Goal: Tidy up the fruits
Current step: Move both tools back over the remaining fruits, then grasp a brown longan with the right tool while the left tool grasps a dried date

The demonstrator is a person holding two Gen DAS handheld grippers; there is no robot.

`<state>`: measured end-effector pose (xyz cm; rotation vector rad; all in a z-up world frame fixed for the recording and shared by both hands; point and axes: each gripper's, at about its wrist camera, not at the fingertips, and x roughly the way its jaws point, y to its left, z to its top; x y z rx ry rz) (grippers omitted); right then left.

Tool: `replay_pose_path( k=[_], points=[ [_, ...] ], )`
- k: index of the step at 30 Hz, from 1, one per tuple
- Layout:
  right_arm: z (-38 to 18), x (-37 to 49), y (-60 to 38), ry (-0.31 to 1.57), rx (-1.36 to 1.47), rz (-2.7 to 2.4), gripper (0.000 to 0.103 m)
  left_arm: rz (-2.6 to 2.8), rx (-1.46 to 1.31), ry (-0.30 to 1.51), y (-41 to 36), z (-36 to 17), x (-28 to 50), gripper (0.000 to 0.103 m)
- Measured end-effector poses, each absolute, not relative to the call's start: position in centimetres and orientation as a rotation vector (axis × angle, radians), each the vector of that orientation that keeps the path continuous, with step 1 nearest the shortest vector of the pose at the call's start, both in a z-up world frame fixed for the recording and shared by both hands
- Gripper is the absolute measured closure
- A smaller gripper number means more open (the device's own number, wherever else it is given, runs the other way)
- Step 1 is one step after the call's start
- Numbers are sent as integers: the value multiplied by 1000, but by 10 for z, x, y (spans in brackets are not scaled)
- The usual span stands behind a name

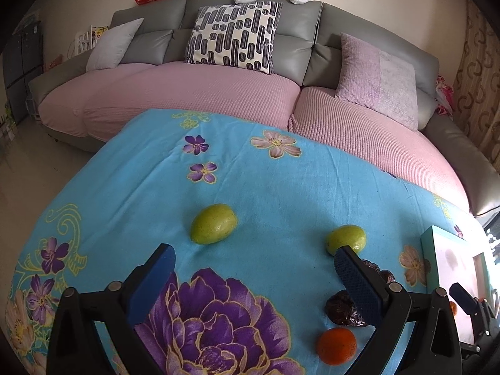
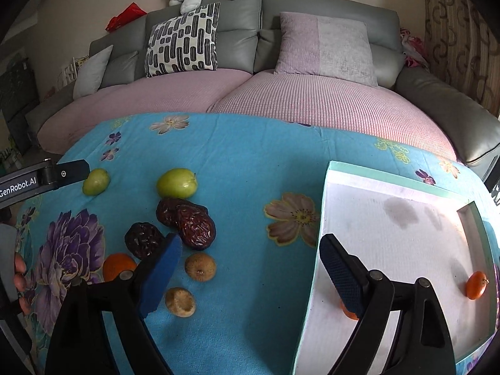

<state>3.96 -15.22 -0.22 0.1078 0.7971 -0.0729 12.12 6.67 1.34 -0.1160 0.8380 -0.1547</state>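
Two green fruits [image 1: 214, 223] [image 1: 346, 239] lie on the blue flowered cloth ahead of my left gripper [image 1: 254, 259], which is open and holds nothing. Dark wrinkled dates [image 1: 342, 307] and an orange [image 1: 337, 345] lie by its right finger. In the right wrist view, my right gripper [image 2: 251, 247] is open and empty above the cloth. Near its left finger lie dates [image 2: 187, 218], an orange [image 2: 117, 265] and two brown round fruits [image 2: 200, 265] [image 2: 180, 301]. A teal-rimmed white box [image 2: 325, 203] to the right holds an orange [image 2: 476, 284] and another [image 2: 348, 312] half hidden behind the right finger.
A grey sofa [image 1: 250, 40] with pink seat covers, cushions and a plush toy stands behind the table. The table's far edge meets the sofa seat. A person's fingers [image 2: 20, 272] show at the left edge, below one finger of the left gripper [image 2: 72, 168].
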Motion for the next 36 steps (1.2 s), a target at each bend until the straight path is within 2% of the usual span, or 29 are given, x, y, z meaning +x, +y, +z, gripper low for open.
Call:
replay_pose_path(
  k=[5, 7, 10, 13, 16, 21, 26, 36],
  points=[
    [-12, 44, -146, 836, 119, -41, 20, -156, -91, 852, 58, 10, 122, 0],
    [-16, 46, -144, 853, 125, -25, 32, -157, -85, 862, 56, 6, 122, 0],
    [-22, 49, -140, 877, 127, -10, 35, -164, -82, 882, 53, 1, 124, 0],
    [-28, 51, -138, 899, 136, 5, 44, -161, -76, 900, 50, -3, 125, 0],
    [-32, 53, -136, 921, 148, 31, 46, -167, -80, 911, 48, -4, 125, 1],
    [-36, 55, -124, 939, 125, 66, 57, -182, -89, 924, 44, -7, 124, 2],
    [-36, 54, -124, 936, 147, 78, 75, -199, -97, 935, 41, -7, 124, 5],
    [-25, 48, -140, 904, 171, 35, 75, -292, -130, 985, 26, -14, 121, 13]
  ],
)
